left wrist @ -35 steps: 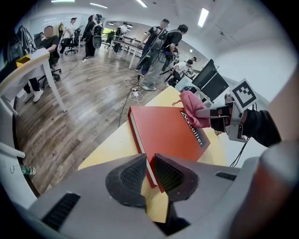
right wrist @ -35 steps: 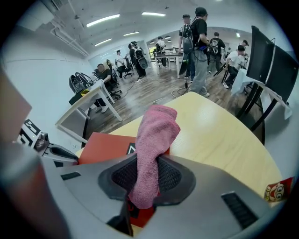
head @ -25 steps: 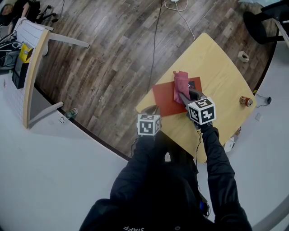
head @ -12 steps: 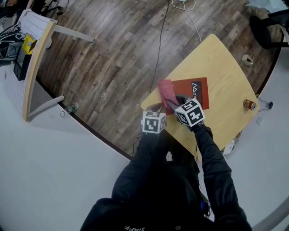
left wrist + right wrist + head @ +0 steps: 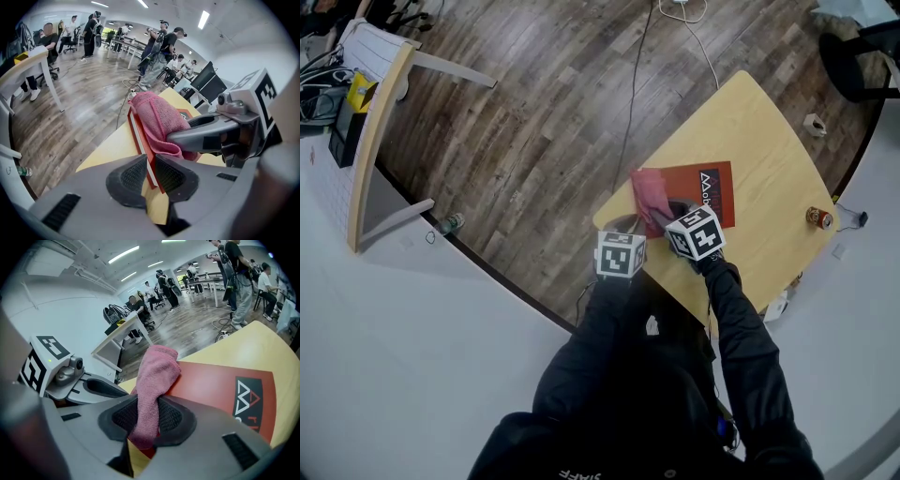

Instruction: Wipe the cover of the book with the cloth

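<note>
A red book (image 5: 705,194) with a dark logo panel lies flat near the left corner of the yellow table (image 5: 769,141). A pink cloth (image 5: 650,194) lies draped over the book's left end. My right gripper (image 5: 146,416) is shut on the cloth (image 5: 152,380), which trails across the red cover (image 5: 211,385). My left gripper (image 5: 149,174) is shut on the near corner of the book (image 5: 140,140), the red cover and white page edge pinched between its jaws. In the head view both marker cubes sit side by side at the table's near edge, left (image 5: 621,254), right (image 5: 695,232).
A small can (image 5: 816,217) stands near the table's right edge and a small white object (image 5: 814,123) at its far right edge. A cable (image 5: 630,84) runs over the wood floor. A white desk (image 5: 366,112) stands at far left. Several people stand in the background.
A second ago the cloth lay near the book's right end; my right gripper has dragged it left across the cover. In the last half second it barely moved.
</note>
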Available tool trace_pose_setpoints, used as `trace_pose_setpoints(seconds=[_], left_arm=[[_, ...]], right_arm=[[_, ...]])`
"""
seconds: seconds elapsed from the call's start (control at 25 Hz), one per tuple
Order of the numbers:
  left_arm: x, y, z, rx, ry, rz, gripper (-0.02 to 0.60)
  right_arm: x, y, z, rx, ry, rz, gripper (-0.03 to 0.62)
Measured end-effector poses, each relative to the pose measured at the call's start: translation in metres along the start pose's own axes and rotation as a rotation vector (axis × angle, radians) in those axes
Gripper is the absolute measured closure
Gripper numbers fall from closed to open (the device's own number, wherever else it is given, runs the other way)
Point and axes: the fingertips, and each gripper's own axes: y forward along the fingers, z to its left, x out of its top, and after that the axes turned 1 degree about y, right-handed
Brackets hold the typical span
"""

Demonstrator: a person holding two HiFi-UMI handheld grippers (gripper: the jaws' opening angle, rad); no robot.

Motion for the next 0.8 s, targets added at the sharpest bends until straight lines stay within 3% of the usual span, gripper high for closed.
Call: trace_pose_setpoints(seconds=[0.8], left_arm=[[0.002, 0.004, -0.005, 0.027, 0.013, 0.006, 0.504]], right_arm=[[-0.019, -0.048, -0.065, -0.095, 0.081, -0.038, 0.485]])
